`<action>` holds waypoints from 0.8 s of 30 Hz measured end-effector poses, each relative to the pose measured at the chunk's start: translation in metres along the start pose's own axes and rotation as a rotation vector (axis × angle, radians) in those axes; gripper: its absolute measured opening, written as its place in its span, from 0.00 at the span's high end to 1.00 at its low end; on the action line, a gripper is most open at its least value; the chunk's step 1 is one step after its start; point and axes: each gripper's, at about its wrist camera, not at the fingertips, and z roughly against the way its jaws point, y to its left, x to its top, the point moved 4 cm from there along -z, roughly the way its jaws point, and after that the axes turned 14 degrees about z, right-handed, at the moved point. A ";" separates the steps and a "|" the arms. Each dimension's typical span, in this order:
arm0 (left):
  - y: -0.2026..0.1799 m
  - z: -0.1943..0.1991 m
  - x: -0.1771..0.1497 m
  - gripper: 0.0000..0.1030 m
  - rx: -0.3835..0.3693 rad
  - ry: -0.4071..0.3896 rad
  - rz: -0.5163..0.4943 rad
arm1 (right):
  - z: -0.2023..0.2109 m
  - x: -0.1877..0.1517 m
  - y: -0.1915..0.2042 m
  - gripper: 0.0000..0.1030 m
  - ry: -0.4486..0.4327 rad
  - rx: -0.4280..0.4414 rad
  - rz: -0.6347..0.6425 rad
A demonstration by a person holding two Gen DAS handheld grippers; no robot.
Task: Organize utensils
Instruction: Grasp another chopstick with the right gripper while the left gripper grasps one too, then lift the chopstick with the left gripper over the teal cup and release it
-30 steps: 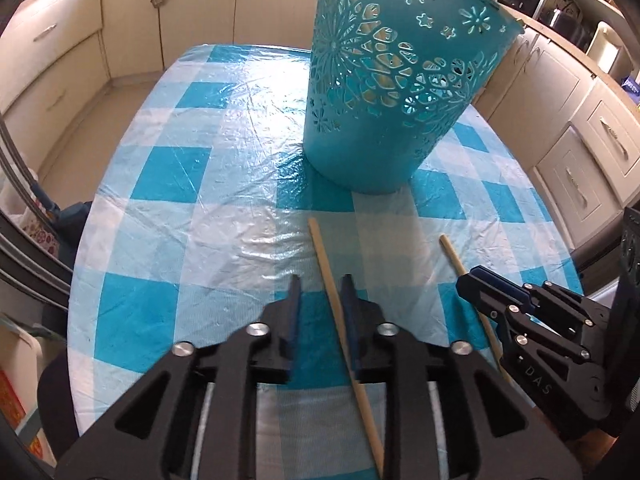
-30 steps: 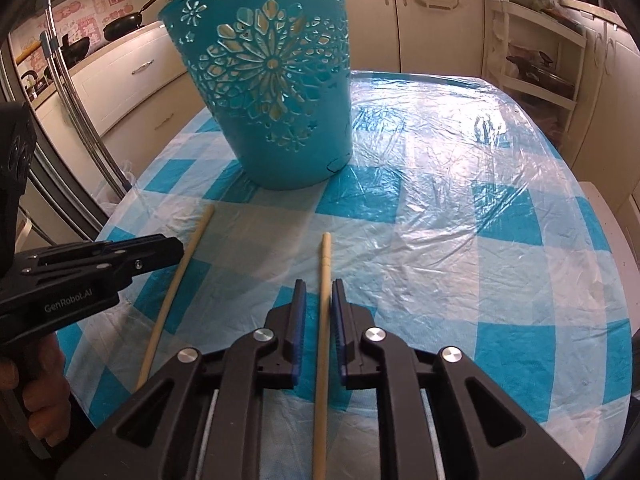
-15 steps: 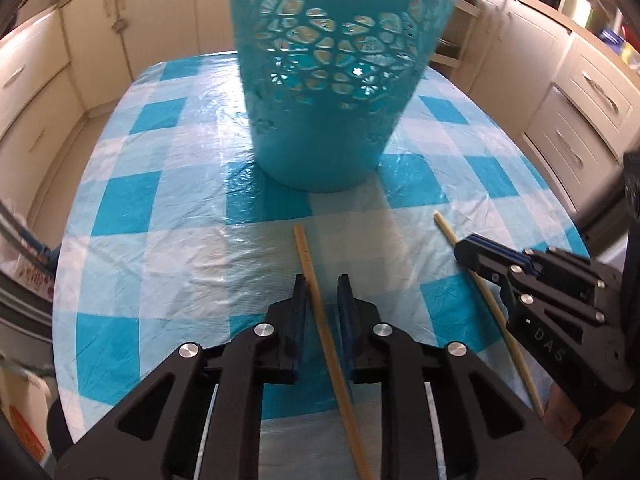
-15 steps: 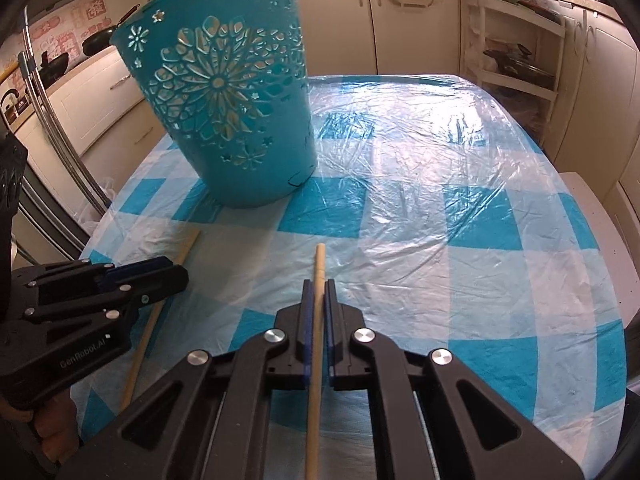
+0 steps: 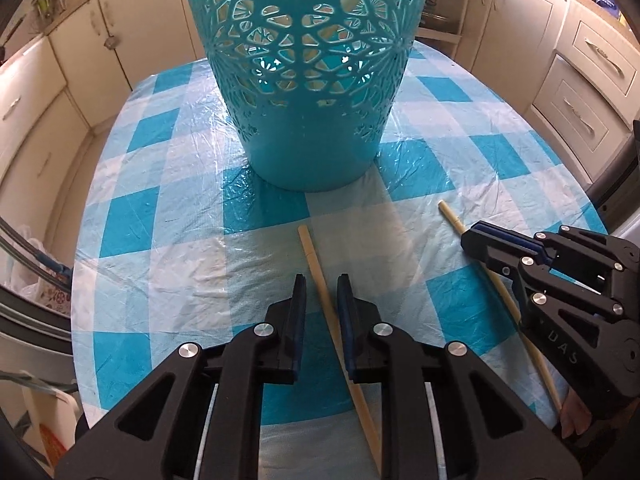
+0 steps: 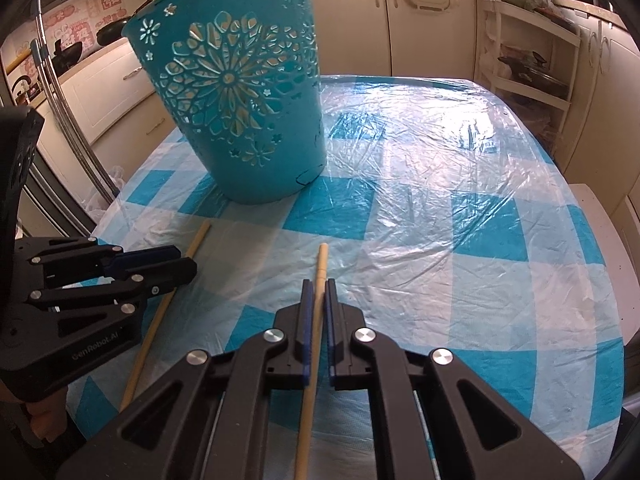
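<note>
Cream cabinets (image 5: 60,92) with metal handles line the kitchen walls. A table (image 6: 500,240) wears a blue-and-white checked cloth under glossy plastic. An open shelf rack (image 6: 532,64) stands right; red-patterned wall tiles (image 6: 80,28) show far left.

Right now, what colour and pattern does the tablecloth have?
The tablecloth has blue and white checks, clearest in the right wrist view.

Straight ahead of both grippers stands the teal cut-out basket (image 5: 308,92), blocking the forward path. To the right gripper's (image 6: 316,284) right, bare checked tablecloth (image 6: 460,184) lies open. The left gripper (image 6: 176,260) crowds its left side, near it.
</note>
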 end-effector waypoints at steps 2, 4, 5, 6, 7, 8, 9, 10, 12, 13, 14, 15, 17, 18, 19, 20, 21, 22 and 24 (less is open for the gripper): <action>0.000 0.001 -0.001 0.86 -0.002 -0.005 0.006 | 0.000 0.000 -0.001 0.94 -0.003 0.009 -0.012; -0.001 0.001 -0.002 0.88 -0.003 -0.010 0.007 | 0.000 -0.001 -0.003 0.94 -0.006 0.017 -0.020; -0.002 0.001 -0.003 0.90 -0.006 -0.012 0.008 | 0.001 -0.001 -0.003 0.94 -0.006 0.018 -0.021; -0.003 0.002 -0.003 0.91 -0.007 -0.015 0.008 | 0.001 -0.001 -0.003 0.94 -0.006 0.016 -0.020; -0.003 0.002 -0.004 0.92 -0.007 -0.017 0.007 | 0.001 -0.001 -0.003 0.94 -0.006 0.015 -0.018; -0.004 0.002 -0.004 0.92 -0.006 -0.019 0.005 | 0.001 -0.001 -0.003 0.94 -0.005 0.011 -0.015; -0.004 0.002 -0.004 0.92 -0.006 -0.020 0.006 | 0.001 -0.001 -0.003 0.94 -0.005 0.008 -0.012; -0.003 0.001 -0.004 0.92 -0.008 -0.019 0.007 | 0.001 0.000 -0.002 0.92 -0.005 0.010 -0.010; -0.003 0.001 -0.003 0.92 -0.009 -0.017 0.014 | 0.002 0.000 0.000 0.87 -0.009 0.021 0.002; -0.002 0.001 -0.003 0.92 -0.008 -0.019 0.025 | 0.002 0.001 0.002 0.84 -0.009 0.021 0.012; -0.002 0.000 -0.002 0.92 -0.007 -0.020 0.030 | 0.001 0.001 0.004 0.83 -0.008 0.014 0.023; -0.002 0.000 -0.002 0.92 -0.005 -0.023 0.030 | 0.001 0.001 0.005 0.82 -0.006 0.005 0.032; -0.002 0.001 -0.002 0.92 0.000 -0.030 0.025 | 0.001 0.002 0.007 0.82 -0.005 -0.005 0.042; -0.002 0.001 -0.003 0.92 -0.001 -0.033 0.025 | 0.001 0.002 0.007 0.82 -0.005 -0.005 0.042; -0.002 0.001 -0.003 0.92 -0.003 -0.034 0.025 | 0.001 0.002 0.006 0.82 -0.007 -0.003 0.039; -0.001 0.001 -0.004 0.93 -0.007 -0.036 0.026 | 0.001 0.001 0.006 0.82 -0.007 -0.002 0.038; -0.001 0.002 -0.004 0.94 -0.008 -0.036 0.027 | 0.001 0.001 0.006 0.82 -0.007 -0.003 0.039; 0.000 0.003 -0.005 0.95 -0.009 -0.037 0.029 | 0.001 0.001 0.007 0.83 -0.006 -0.007 0.043; 0.002 0.006 -0.007 0.95 -0.009 -0.046 0.032 | 0.001 0.002 0.009 0.84 -0.002 -0.033 0.061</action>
